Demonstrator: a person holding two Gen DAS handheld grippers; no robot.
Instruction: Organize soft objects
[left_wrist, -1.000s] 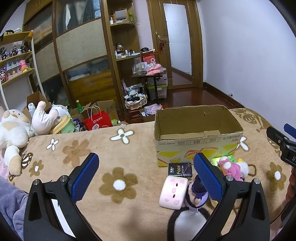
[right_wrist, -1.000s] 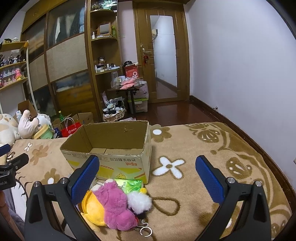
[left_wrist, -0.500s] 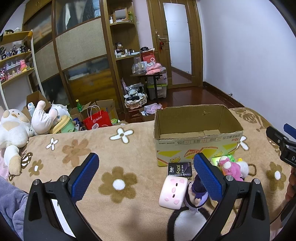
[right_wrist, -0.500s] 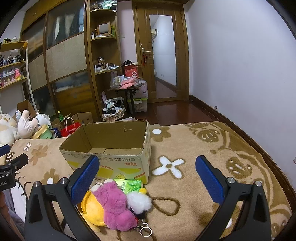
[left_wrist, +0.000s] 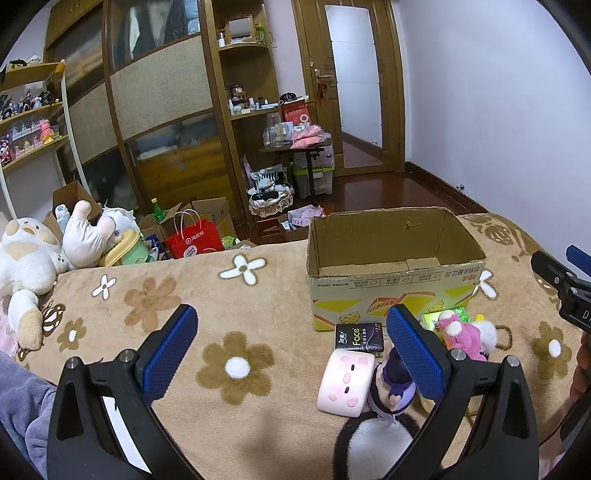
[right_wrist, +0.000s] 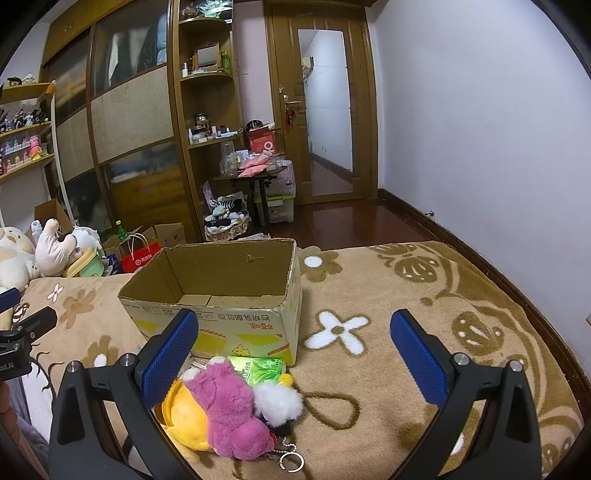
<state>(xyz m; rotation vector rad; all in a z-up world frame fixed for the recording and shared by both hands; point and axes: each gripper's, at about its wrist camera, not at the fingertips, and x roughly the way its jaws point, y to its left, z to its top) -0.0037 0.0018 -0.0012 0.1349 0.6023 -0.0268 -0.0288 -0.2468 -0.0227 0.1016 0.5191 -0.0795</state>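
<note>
Both grippers' ribbed blue fingers (left_wrist: 173, 349) spread wide, empty, near fluffy pink plush (right_wrist: 229, 410) and corrugated box (right_wrist: 221, 295).

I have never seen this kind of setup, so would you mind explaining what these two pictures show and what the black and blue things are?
A person holds a two-finger gripper in each hand; a camera on each looks along its blue-padded fingers. One picture is from the left gripper, the other from the right gripper. Both are open and hold nothing. On a flowered blanket stands an empty cardboard box. In front of it lie a pink plush, a yellow plush, a white pompom, a green pack, a black tissue pack and a pink pig cushion.
</note>
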